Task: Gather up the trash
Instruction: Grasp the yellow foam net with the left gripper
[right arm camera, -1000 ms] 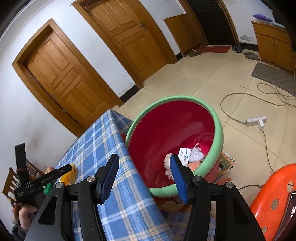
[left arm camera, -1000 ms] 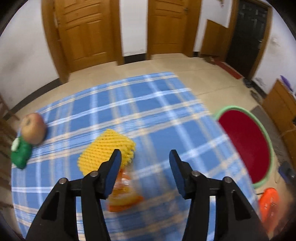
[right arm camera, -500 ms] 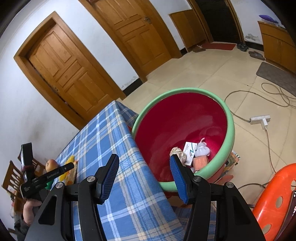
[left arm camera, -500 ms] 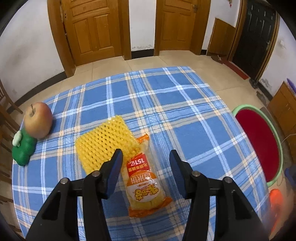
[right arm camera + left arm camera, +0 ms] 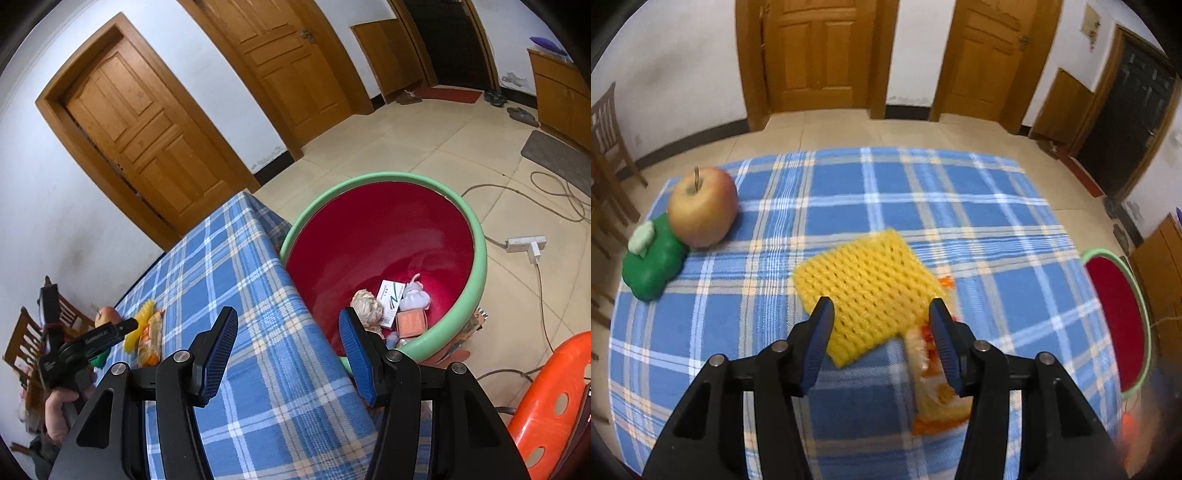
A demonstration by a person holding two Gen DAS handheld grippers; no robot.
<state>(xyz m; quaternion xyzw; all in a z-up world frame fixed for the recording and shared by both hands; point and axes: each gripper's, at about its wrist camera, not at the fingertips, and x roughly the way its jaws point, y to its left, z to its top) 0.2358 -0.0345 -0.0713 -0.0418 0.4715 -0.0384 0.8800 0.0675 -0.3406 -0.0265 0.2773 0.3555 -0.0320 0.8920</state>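
A blue plaid tablecloth (image 5: 923,192) of soft, fleecy weave covers the table. On it lies a square yellow foam fruit net (image 5: 866,291), its surface an open honeycomb mesh, flat and slightly tilted; beside it and partly under its right edge lies a glossy orange snack wrapper (image 5: 934,391), blurred in the left wrist view. The left gripper (image 5: 881,332) hangs above the net's near edge, its ribbed blue-padded fingers spread and pinching nothing. At the cloth's far left, a smooth red-yellow apple (image 5: 701,206) touches a lumpy green toy (image 5: 652,262) with a pale cap. The right gripper (image 5: 288,341) hovers over the table's edge, fingers likewise spread and empty. Beside the table stands a round basin (image 5: 476,236), green-rimmed and red inside, holding a crumpled paper wad (image 5: 367,306), a small white carton (image 5: 389,301), a pinkish box (image 5: 412,323) and a pale knotted bag (image 5: 415,297).
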